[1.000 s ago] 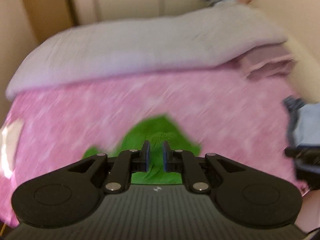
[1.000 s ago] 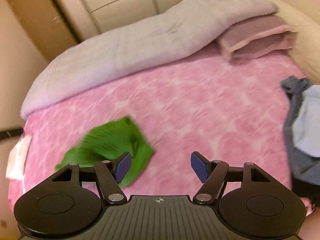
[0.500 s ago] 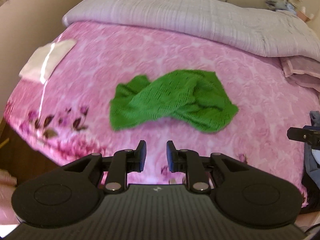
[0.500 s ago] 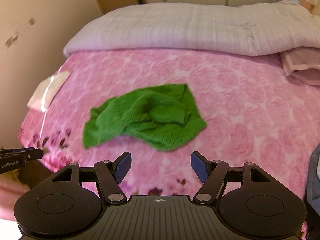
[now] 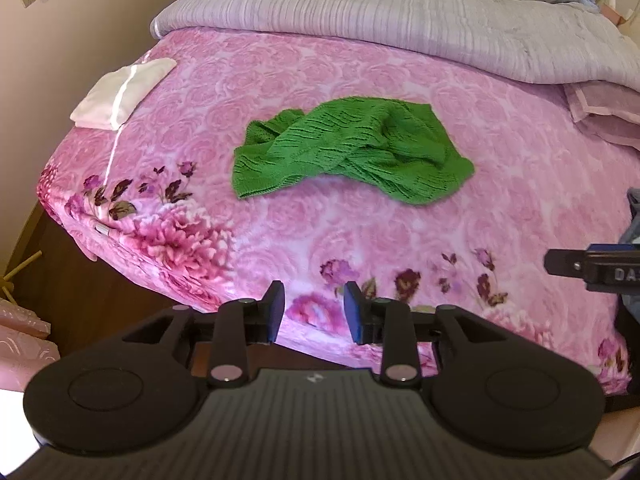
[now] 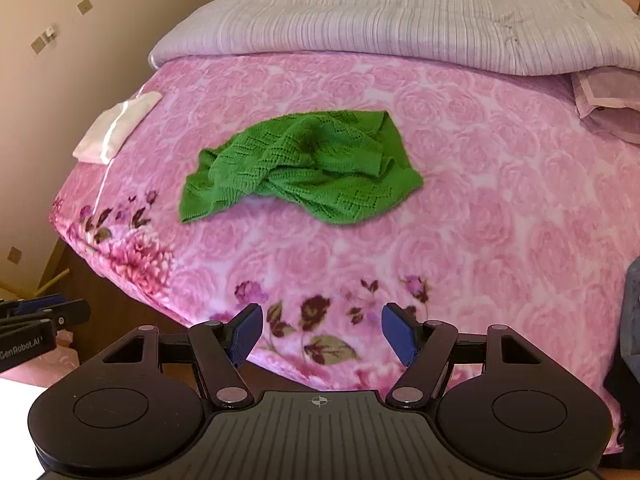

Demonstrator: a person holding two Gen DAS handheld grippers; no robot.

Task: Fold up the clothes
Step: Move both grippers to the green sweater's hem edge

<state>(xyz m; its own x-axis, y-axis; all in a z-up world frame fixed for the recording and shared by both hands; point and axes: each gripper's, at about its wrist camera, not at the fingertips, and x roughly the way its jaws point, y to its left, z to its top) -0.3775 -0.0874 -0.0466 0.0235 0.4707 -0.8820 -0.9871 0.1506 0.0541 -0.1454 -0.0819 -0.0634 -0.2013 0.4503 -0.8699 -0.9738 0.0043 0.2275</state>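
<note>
A crumpled green knit garment (image 5: 352, 152) lies in a twisted heap in the middle of the pink floral bed (image 5: 500, 184); it also shows in the right wrist view (image 6: 304, 168). My left gripper (image 5: 314, 312) is open and empty, held back at the bed's front edge, well short of the garment. My right gripper (image 6: 322, 332) is open wide and empty, also at the front edge. The right gripper's tip (image 5: 592, 268) shows at the right of the left wrist view, the left gripper (image 6: 36, 320) at the left of the right wrist view.
A folded white cloth (image 5: 120, 94) lies at the bed's left edge. A lilac quilt (image 5: 400, 12) is rolled along the far side, with a pink pillow (image 5: 600, 108) at the right. Blue-grey clothes (image 6: 630, 300) lie at the right edge. Dark floor (image 5: 92, 300) lies below left.
My left gripper let go of the green garment, opened and pulled back to the bed's front edge. The garment now lies still on the bed. The right gripper also drew back.
</note>
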